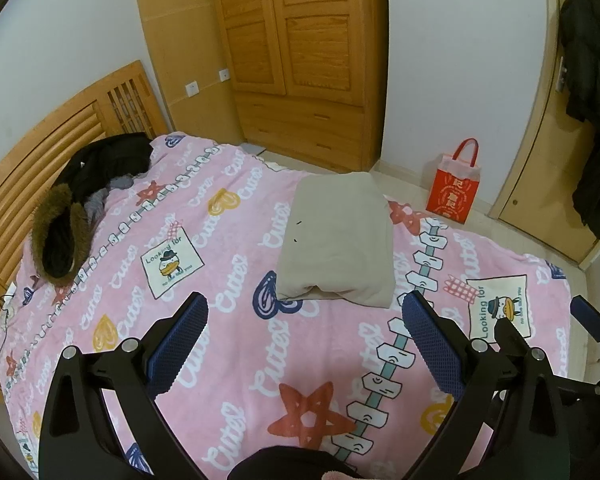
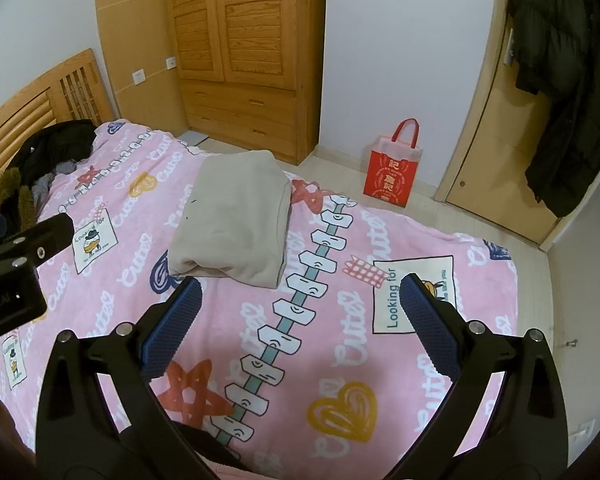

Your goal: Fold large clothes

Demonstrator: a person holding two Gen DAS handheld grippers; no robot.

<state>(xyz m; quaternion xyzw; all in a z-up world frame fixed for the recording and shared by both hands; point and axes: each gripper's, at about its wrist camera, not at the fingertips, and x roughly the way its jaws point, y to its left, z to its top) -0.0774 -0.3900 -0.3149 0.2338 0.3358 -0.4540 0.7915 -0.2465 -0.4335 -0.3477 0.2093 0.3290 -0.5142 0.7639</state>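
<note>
A beige garment (image 1: 336, 240) lies folded into a neat rectangle on the pink patterned blanket (image 1: 220, 340); it also shows in the right wrist view (image 2: 234, 220). My left gripper (image 1: 306, 312) is open and empty, held above the blanket just short of the garment's near edge. My right gripper (image 2: 300, 296) is open and empty, near the garment's near right corner. The right gripper (image 1: 592, 320) shows at the right edge of the left wrist view, and the left gripper (image 2: 24, 240) at the left edge of the right wrist view.
A heap of dark clothes with a fur-trimmed hood (image 1: 84, 200) lies by the wooden headboard (image 1: 40, 140). A wooden wardrobe (image 1: 300, 52) stands beyond the bed. A red paper bag (image 1: 456, 188) sits on the floor. A black jacket (image 2: 568, 80) hangs on the door.
</note>
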